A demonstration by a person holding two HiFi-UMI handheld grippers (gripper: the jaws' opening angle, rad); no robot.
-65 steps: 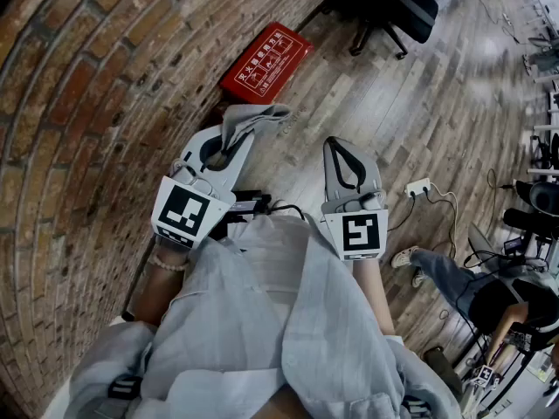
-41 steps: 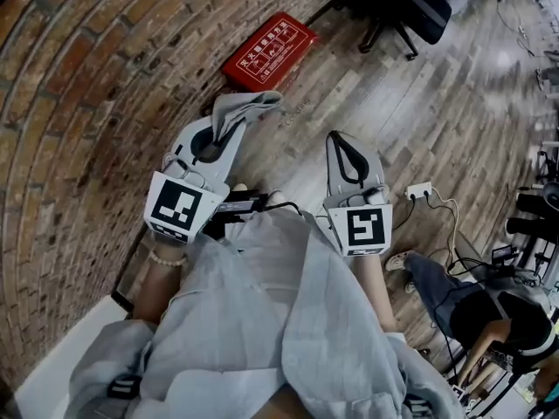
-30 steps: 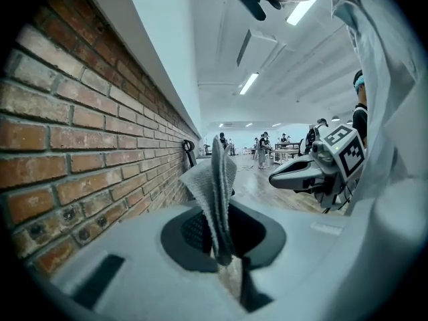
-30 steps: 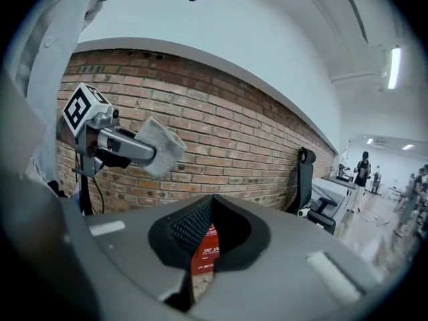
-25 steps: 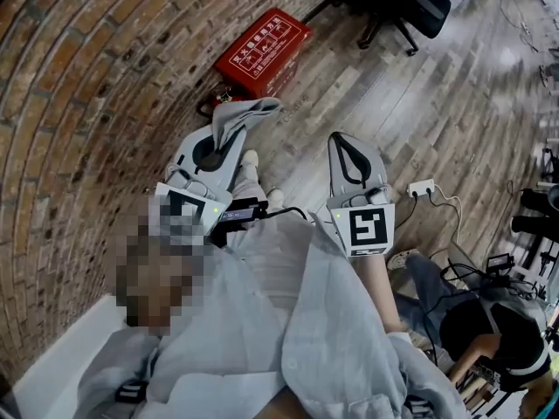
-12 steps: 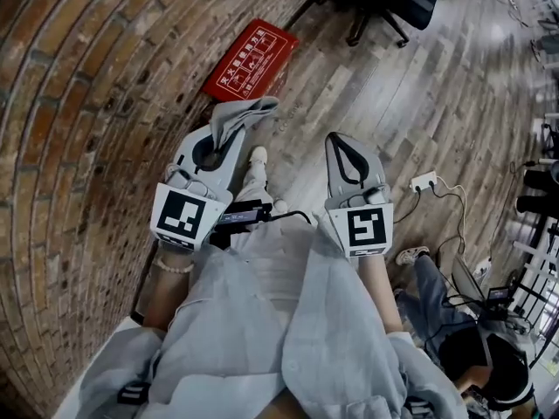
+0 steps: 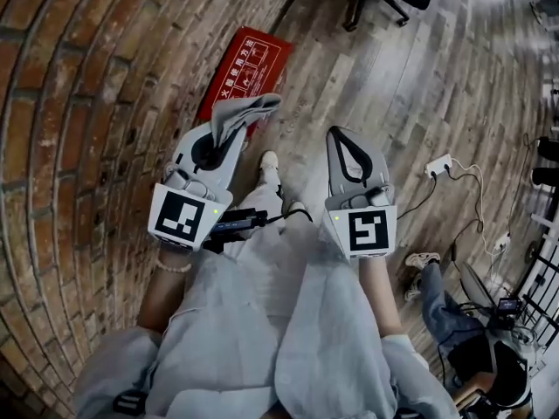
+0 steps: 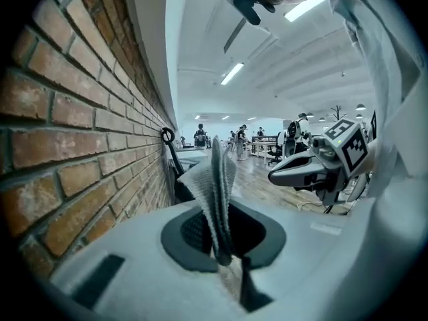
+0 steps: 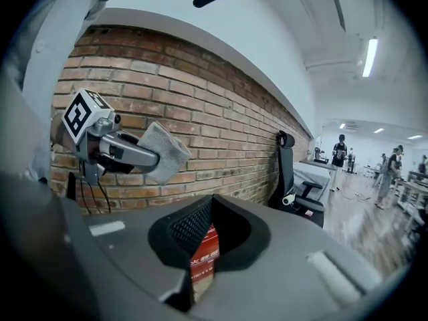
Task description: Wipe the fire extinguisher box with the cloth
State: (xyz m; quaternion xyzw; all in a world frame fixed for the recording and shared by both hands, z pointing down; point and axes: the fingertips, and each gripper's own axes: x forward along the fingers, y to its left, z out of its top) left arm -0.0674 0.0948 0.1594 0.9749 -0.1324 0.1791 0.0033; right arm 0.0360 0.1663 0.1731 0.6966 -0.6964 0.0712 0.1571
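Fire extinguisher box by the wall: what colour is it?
The fire extinguisher box is red with white print; head view shows it best.

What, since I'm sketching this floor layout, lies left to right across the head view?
The brick wall → left claw, shut on the cloth → right claw → white power strip. The fire extinguisher box overlaps the left claw, so it's left out.

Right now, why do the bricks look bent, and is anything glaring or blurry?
Head view: the wide lens bends the brick wall into arcs, and the floor gleams at top right. Left gripper view: the corners are dark and rounded, the ceiling light glares, and the cloth is sharp. Right gripper view: the far people look soft.
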